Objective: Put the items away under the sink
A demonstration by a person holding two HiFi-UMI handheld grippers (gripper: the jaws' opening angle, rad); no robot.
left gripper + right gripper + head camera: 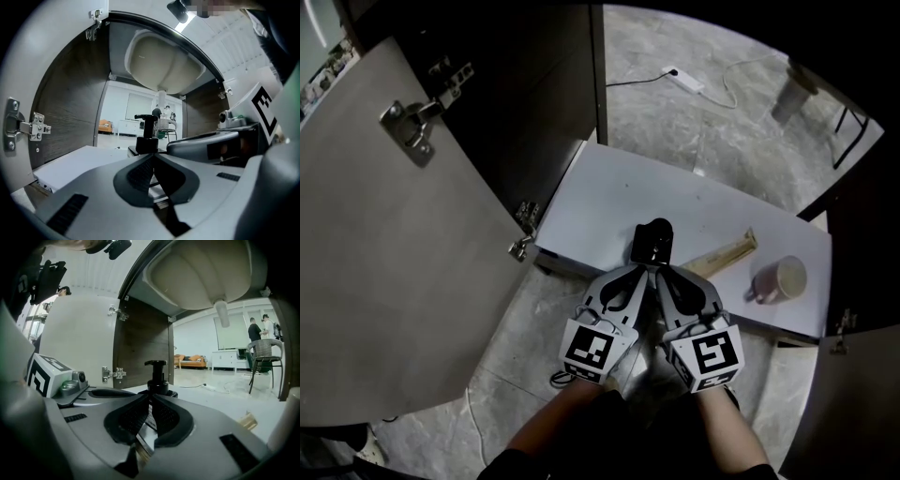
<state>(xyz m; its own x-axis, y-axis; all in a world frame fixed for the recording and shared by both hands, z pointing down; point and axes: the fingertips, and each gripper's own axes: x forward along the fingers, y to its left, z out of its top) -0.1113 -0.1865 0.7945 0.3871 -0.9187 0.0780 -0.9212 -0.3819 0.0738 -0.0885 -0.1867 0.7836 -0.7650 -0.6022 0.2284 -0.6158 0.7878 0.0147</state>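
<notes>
Got the pump bottle [652, 240] parked on the cabinet floor [600, 202] under the sink [164, 65], left gripper [153, 158] and right gripper [149, 398] jaws closed empty at its 6 o'clock, so I'd nudge it gently toward 12.

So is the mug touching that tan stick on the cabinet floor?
Apart. The head view shows a strip of bare white cabinet floor between the mug and the nearest end of the tan stick.

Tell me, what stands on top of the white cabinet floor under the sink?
A black pump bottle, a beige stick-like item and a mug. The left gripper and right gripper cover the bottle's lower part.
</notes>
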